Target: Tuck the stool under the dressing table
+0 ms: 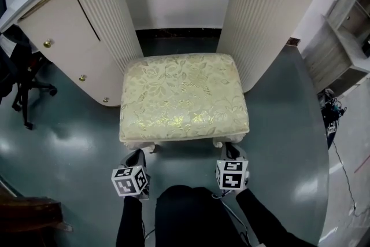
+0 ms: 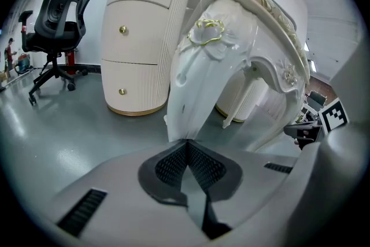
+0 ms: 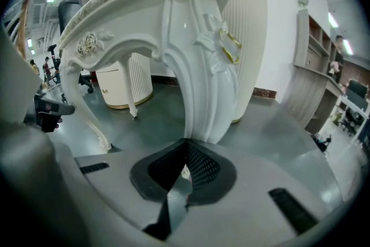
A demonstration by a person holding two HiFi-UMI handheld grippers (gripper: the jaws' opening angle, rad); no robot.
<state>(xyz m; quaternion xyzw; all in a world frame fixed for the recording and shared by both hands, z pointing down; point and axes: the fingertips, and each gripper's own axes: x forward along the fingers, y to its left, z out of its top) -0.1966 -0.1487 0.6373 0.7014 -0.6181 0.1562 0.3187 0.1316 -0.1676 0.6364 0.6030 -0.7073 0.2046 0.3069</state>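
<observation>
Hand-held grippers [image 1: 139, 153] [image 1: 229, 148] clamp stool [image 1: 184, 95] legs; dressing table [image 1: 52, 26] kneehole [image 1: 179, 40] open behind.

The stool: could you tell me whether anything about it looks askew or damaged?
Nothing stands out. The stool stands upright, square to the dressing table opening, cushion intact; the left gripper and right gripper each clamp a near leg.

right gripper [image 3: 186, 146] | fingers [image 3: 202, 166] clamped on stool leg [image 3: 202, 89] (white, gilt trim) | dressing table [image 3: 248, 37] behind
</observation>
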